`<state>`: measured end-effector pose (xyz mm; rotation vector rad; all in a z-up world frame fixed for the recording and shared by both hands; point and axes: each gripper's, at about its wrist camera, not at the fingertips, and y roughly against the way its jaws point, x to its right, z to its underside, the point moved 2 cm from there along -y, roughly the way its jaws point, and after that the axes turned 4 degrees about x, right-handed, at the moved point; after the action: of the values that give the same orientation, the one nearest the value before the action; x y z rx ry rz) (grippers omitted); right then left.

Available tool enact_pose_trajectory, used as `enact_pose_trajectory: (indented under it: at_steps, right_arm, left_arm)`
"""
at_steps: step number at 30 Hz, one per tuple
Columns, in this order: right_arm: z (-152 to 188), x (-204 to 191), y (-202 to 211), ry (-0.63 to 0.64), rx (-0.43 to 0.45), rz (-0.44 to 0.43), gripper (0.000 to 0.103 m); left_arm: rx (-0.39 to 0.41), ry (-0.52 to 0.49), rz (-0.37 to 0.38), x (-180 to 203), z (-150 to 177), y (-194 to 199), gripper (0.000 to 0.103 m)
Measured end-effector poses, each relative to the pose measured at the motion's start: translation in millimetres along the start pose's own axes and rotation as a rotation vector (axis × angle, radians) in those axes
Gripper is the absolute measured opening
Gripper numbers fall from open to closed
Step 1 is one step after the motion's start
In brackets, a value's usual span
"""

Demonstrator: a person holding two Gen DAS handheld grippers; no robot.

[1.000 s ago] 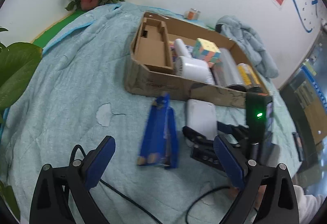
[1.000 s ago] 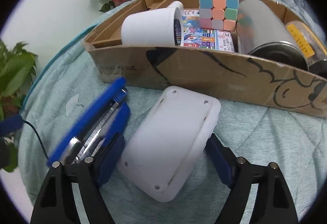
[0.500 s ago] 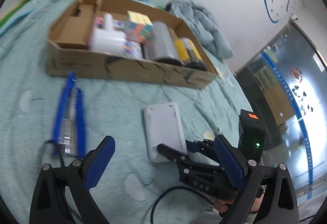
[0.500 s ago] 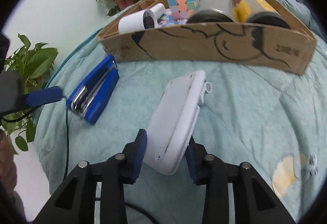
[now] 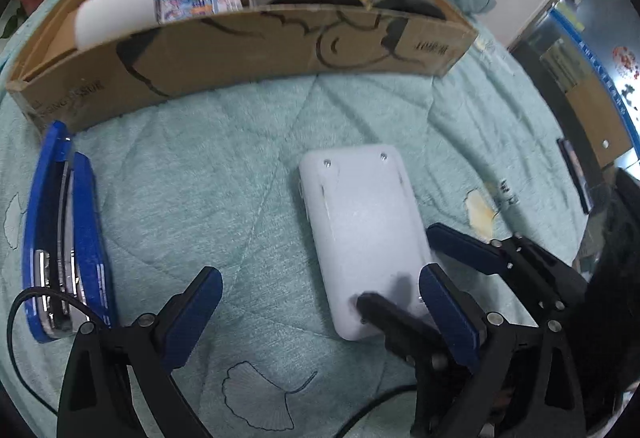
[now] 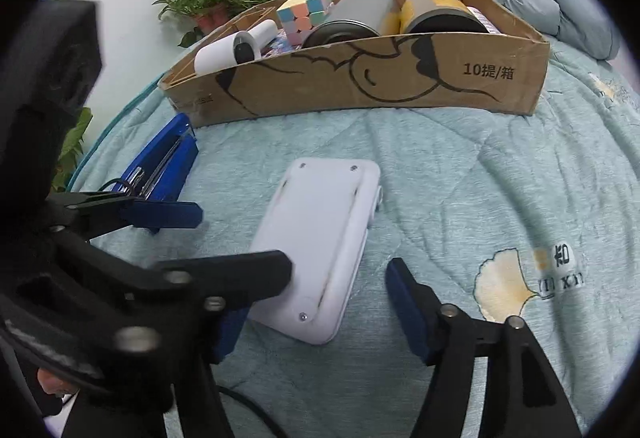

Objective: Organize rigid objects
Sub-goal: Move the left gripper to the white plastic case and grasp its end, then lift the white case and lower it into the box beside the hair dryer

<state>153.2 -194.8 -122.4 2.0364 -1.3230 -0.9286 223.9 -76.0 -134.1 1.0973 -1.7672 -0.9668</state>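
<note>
Left gripper (image 6: 240, 234) moved beside white case (image 6: 320, 250), right jaws reopened, stapler (image 5: 60, 238) nearby

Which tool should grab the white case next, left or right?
Probably right: the right tool, open after just reopening, straddles the near end of the white case. The left tool sits off to its side.

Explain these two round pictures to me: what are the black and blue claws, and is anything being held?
No robot here: a person carries handheld tongs, each with a fisheye camera looking along its fingers. One picture comes from the left tongs, the other from the right tongs. On the green quilt lie a flat white device and a blue stapler. Behind them stands a cardboard box with a colour cube and cans. The right tongs have just been opening; the device lies between their fingers, ungripped. The left tongs are open too.
</note>
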Motion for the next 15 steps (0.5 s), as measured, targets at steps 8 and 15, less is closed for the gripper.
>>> enact_pose_trajectory:
  at_steps: [8,15]
  right_arm:
    - [9,-23,-8,0.087,0.034,0.021,0.08]
    - [9,-32,-3,0.107,0.094,0.059,0.081]
  left_arm:
    - [-0.015,0.046,0.053,-9,-6,-13,0.099]
    - [-0.025,0.17,0.232,-35,-1,-1,0.085]
